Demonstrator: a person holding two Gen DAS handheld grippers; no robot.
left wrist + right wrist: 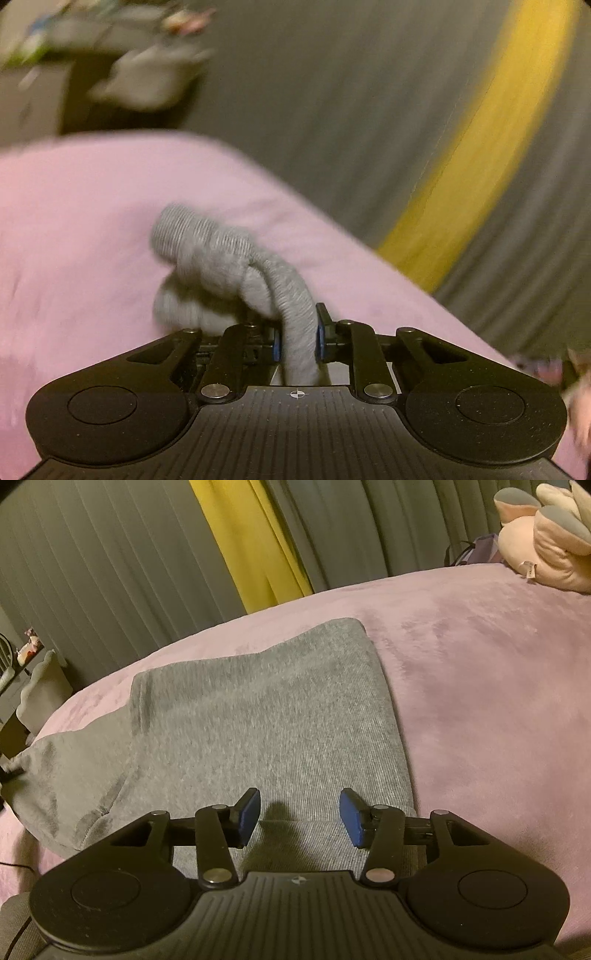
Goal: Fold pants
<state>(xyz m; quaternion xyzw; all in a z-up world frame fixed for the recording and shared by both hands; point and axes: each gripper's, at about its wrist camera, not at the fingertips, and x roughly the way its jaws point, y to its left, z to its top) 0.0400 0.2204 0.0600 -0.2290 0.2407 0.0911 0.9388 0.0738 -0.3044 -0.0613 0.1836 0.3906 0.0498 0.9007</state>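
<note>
Left wrist view is motion-blurred. The left gripper (297,341) is clamped on a bunched fold of the grey pants (236,266): the blue pads (320,339) press on either side of a ribbed grey band, which passes between them and runs back toward the camera. Ahead of the jaws the cloth hangs in a rolled, knotted-looking lump above the pink blanket (74,229). Whether the lump touches the blanket cannot be told through the blur.

Right wrist view is sharp. The right gripper (299,818) has its jaws apart, blue pads (349,816) facing each other across a clear gap, nothing pinched between them. It sits low over the pants (258,716); grey cloth fills the gap beneath the fingertips, and a dark shadow falls on the fabric just ahead. Contact with the cloth cannot be confirmed.

Pants in this view: spread flat on the pink blanket (480,686), one layer lying over another, the far edge rounded at its right corner. At the left the fabric rises into a loose peak toward the picture's edge.

Background: grey curtain (92,572) with a yellow panel (251,542) behind the bed. A pink plush toy (546,546) lies at the far right corner of the blanket, well apart from the pants.
</note>
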